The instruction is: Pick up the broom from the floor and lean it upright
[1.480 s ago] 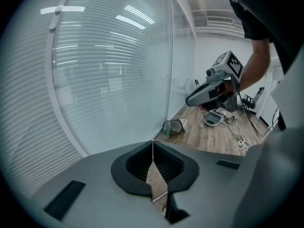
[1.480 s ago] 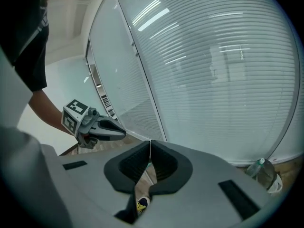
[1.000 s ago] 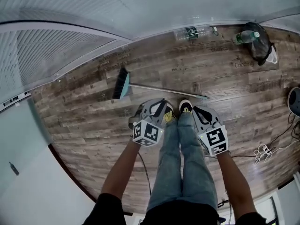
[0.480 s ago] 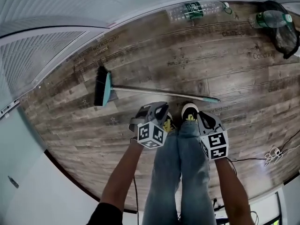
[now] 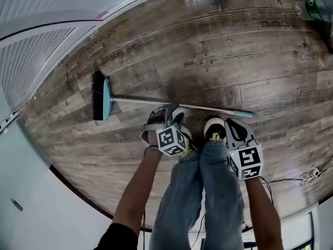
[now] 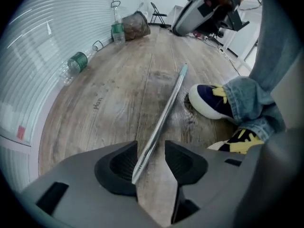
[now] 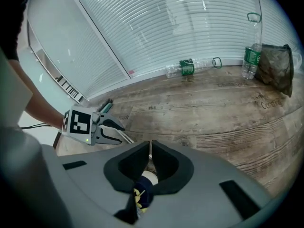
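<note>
The broom lies flat on the wood floor, its dark bristles and teal head (image 5: 100,95) at the left and its thin metal handle (image 5: 171,103) running right to a teal tip. My left gripper (image 5: 169,111) points steeply down over the handle's middle. In the left gripper view its jaws are opening, and the handle (image 6: 164,113) runs between the pads (image 6: 118,165) with a gap on the right side. My right gripper (image 5: 237,128) is shut and empty, hovering just above my right shoe near the handle's tip. The right gripper view shows the left gripper (image 7: 102,127) low over the floor.
My two shoes (image 6: 211,101) stand right beside the handle. A plastic bottle (image 7: 187,66) lies along the slatted wall, with an upright bottle (image 7: 249,56) and a dark bag (image 7: 275,68) further along. Cables (image 5: 307,176) trail on the floor at the right.
Both grippers have dropped close to the floor and the head has bent nearer the broom. The left gripper's jaws have opened and come down astride the handle.
</note>
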`<action>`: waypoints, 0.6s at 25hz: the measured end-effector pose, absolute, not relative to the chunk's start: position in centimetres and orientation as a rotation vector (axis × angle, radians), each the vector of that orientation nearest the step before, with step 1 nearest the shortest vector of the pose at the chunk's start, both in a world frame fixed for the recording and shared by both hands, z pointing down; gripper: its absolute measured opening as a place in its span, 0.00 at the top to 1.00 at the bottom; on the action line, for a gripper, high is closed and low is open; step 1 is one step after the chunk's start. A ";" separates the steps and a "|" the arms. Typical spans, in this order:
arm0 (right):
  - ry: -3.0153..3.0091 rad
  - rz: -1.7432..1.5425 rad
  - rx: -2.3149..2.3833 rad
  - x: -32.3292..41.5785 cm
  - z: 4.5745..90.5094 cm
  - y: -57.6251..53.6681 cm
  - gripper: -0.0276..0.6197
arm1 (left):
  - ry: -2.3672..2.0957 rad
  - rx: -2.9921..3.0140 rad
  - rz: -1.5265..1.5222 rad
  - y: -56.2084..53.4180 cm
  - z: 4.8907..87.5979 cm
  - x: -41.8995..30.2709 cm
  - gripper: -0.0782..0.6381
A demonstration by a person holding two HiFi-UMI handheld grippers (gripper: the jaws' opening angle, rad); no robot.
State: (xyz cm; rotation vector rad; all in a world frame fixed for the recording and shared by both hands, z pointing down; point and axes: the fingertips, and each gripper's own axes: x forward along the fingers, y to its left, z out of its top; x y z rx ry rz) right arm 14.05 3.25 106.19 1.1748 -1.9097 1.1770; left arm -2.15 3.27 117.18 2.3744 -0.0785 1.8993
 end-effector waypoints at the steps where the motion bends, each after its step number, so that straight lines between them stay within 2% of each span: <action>1: -1.911 1.180 1.181 14.2 106.4 3.4 0.93 | -0.073 2.364 1.929 3.3 117.8 -2.5 0.65; 9: -1.882 1.232 1.245 15.0 107.0 4.3 0.93 | -0.043 2.280 2.077 2.8 120.7 -3.3 0.65; 15: -1.859 1.273 1.291 15.2 106.9 4.7 0.93 | 0.002 2.255 2.079 3.1 121.1 -3.1 0.67</action>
